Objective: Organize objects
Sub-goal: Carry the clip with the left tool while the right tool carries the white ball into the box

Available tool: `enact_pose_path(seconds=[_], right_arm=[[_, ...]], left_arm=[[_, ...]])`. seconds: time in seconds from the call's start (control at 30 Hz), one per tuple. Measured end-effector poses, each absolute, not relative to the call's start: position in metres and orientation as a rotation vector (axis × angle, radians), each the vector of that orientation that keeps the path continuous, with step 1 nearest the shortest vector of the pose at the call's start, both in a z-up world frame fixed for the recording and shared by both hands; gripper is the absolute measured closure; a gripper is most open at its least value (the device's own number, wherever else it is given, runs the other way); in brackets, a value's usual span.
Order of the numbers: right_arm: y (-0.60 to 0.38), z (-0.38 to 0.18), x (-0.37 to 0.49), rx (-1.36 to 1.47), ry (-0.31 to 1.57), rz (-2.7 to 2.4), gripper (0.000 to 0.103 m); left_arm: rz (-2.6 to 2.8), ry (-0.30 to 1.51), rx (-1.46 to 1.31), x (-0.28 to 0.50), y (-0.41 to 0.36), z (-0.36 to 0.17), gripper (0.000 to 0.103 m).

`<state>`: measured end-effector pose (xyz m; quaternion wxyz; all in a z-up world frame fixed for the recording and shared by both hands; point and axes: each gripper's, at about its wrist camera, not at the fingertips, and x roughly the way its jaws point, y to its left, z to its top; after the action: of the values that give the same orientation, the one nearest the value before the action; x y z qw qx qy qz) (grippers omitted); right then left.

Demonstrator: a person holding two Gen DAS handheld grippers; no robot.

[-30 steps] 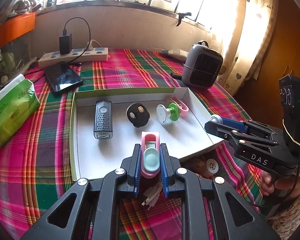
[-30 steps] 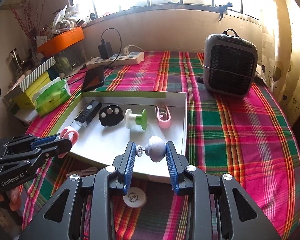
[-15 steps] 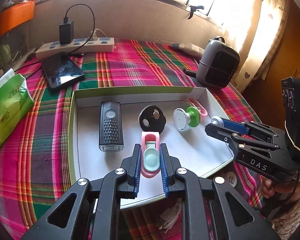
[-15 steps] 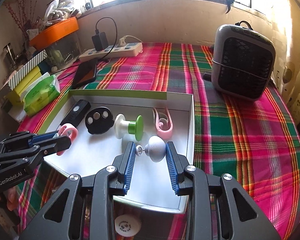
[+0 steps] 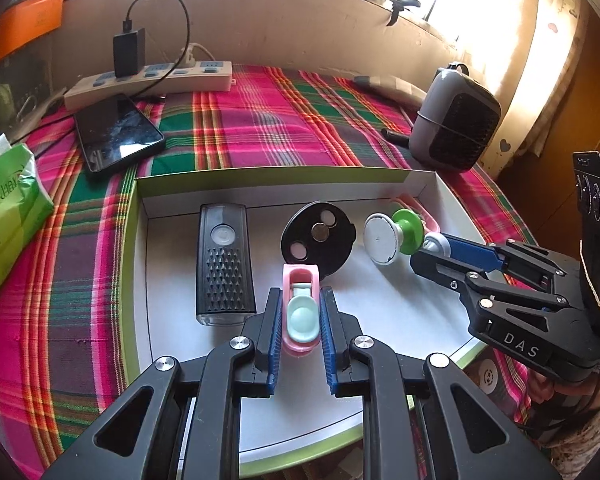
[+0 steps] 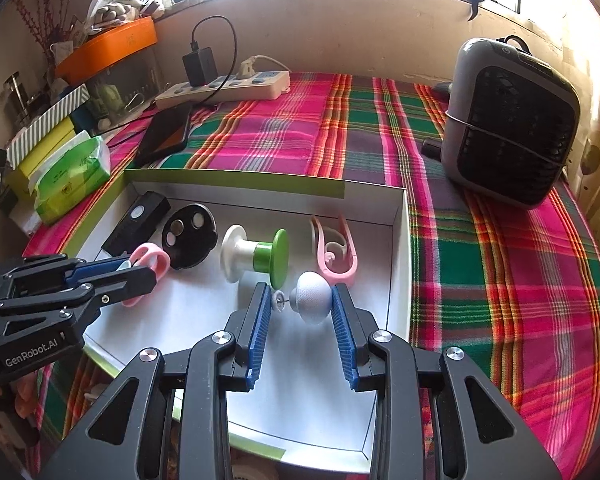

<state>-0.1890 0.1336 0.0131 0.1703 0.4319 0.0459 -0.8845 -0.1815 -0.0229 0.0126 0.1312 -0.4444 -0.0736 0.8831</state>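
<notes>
Left tool [image 5: 300, 312] clamped on pink-and-mint clip [image 5: 301, 308], right tool [image 6: 300, 306] clamped on grey knob [image 6: 313, 302] — both held above white tray [image 5: 384, 304] on the plaid worktop [image 6: 500, 260]. Lower to bare tray floor, clear of black disc [image 5: 318, 238] and green-white spool [image 6: 256, 258] — then release, withdraw straight back.

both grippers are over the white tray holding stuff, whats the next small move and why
Probably lower both a little further, then release. The left hand-held gripper grips the pink clip and the right hand-held gripper the grey knob, both above bare floor of the tray.
</notes>
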Motion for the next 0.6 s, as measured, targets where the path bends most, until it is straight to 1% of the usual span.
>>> enact_pose_path(seconds=[0.6], right_arm=[[0.128,0.010,-0.198,1.199,0.189,-2.529,0.070]], left_arm=[[2.579,-0.212,-1.289,-0.196,-0.018,0.010,0.087]])
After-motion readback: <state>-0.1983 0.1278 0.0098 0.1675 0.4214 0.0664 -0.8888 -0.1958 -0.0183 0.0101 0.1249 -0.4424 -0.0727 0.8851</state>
